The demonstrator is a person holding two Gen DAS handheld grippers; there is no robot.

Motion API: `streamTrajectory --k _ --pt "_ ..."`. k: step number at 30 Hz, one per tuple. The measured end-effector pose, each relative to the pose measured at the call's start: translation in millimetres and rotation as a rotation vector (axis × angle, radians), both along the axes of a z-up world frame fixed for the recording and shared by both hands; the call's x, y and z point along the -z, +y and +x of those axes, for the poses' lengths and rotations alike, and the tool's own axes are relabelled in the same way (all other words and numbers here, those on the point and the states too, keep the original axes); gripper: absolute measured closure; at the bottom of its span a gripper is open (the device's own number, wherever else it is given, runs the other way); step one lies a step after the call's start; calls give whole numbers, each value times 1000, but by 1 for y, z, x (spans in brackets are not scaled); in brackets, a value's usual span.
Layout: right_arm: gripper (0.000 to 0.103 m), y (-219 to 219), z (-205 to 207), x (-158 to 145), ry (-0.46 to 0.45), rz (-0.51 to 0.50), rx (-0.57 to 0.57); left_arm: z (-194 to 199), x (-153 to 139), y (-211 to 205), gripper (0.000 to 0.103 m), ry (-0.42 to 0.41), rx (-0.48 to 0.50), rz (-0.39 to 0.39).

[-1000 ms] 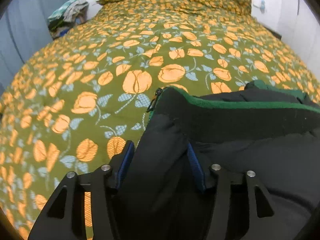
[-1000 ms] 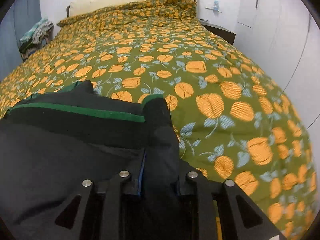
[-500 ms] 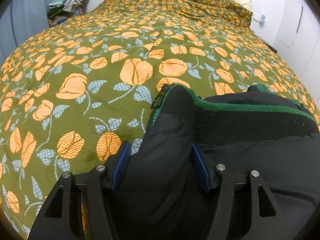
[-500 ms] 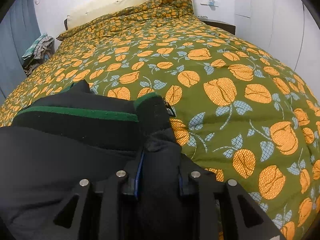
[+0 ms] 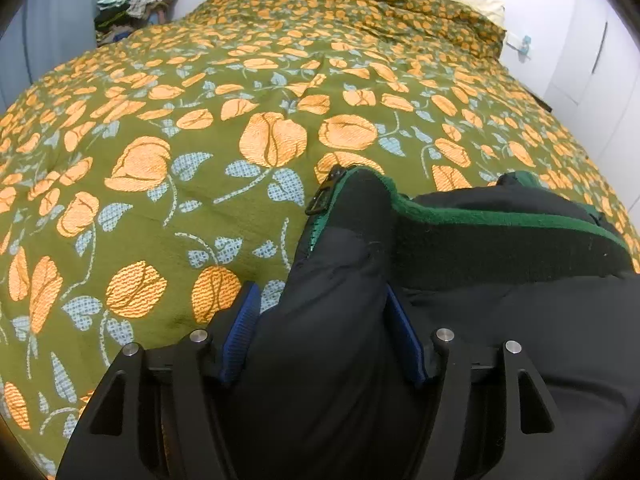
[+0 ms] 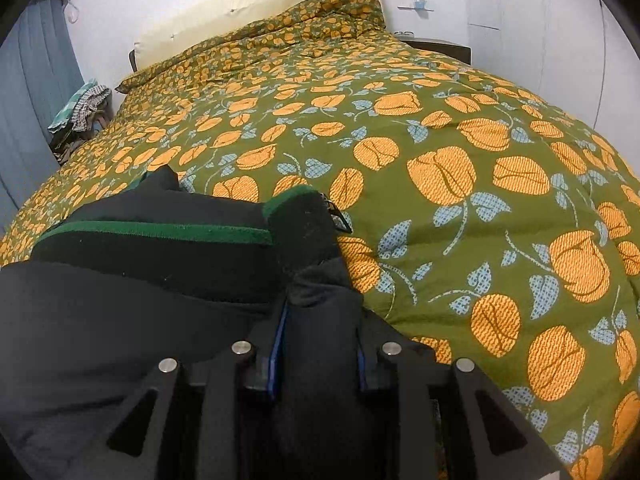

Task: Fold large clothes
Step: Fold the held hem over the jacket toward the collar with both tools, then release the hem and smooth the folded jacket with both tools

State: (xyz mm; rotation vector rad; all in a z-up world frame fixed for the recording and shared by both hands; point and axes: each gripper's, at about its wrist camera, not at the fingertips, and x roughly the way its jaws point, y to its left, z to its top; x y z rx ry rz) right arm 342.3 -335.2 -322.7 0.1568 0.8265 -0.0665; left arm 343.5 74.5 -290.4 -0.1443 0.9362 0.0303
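A black jacket (image 5: 500, 304) is clamped by left tongs (image 5: 320, 332) and right tongs (image 6: 318, 344) above the bed (image 5: 200, 140), collar spread for laying flat.

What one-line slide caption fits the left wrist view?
Left hand-held gripper clamps a bunched black jacket with green collar trim over a floral bedspread.

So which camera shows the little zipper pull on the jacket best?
The left wrist view: the zipper pull hangs clear against the bedspread at the jacket collar's corner. The right wrist view shows it too, partly tucked behind the collar.
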Motion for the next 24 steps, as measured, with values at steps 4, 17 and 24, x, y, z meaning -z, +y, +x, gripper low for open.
streamTrajectory --k 4,17,24 --pt "76 0 0 -1 7 -4 -1 1 -8 -3 31 25 -13 40" --pt "40 -11 -55 -88 -24 110 5 -63 -117 -40 13 -21 137 -37" --pt "40 23 -134 -113 -86 217 -119 -20 -105 -138 11 52 305 -37"
